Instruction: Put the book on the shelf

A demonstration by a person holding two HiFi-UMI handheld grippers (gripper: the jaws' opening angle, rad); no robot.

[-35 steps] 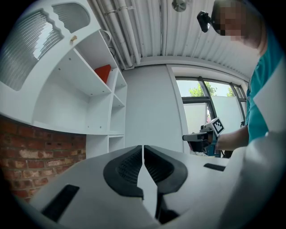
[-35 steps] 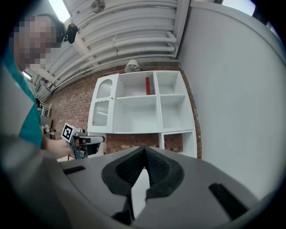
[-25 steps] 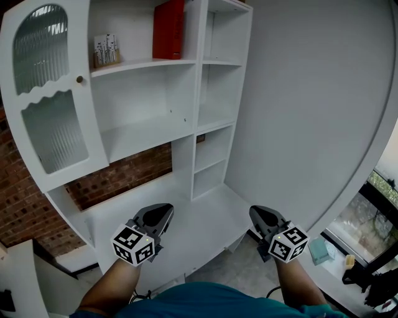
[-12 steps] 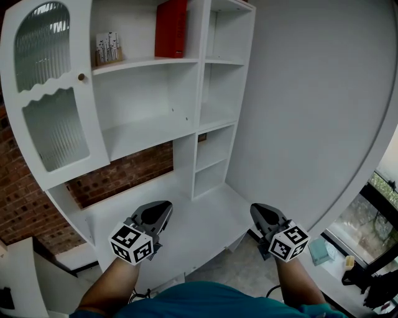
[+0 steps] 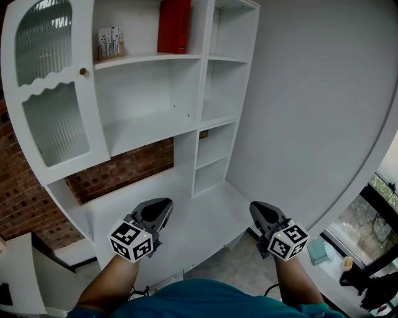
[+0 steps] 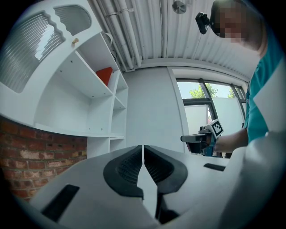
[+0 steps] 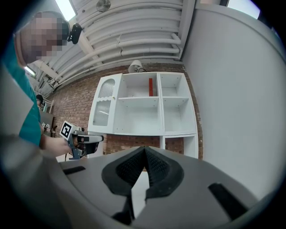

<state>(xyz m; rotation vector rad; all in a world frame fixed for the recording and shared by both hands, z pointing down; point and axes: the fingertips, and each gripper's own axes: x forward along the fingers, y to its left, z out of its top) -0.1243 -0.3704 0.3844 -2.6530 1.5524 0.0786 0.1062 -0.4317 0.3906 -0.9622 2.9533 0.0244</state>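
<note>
The left gripper (image 5: 165, 207) and right gripper (image 5: 255, 209) hang clenched and empty above the bare desk (image 5: 202, 227); red book (image 5: 174, 26) upright on the shelf (image 5: 146, 59).

light: bright, even daylight; window (image 6: 209, 105) blown out; ceiling lamp (image 7: 67, 8) glares | shadows: soft, under the shelves (image 5: 149, 59) | lens: strong fisheye; dark round vignette in both gripper views | focus: sharp
</note>
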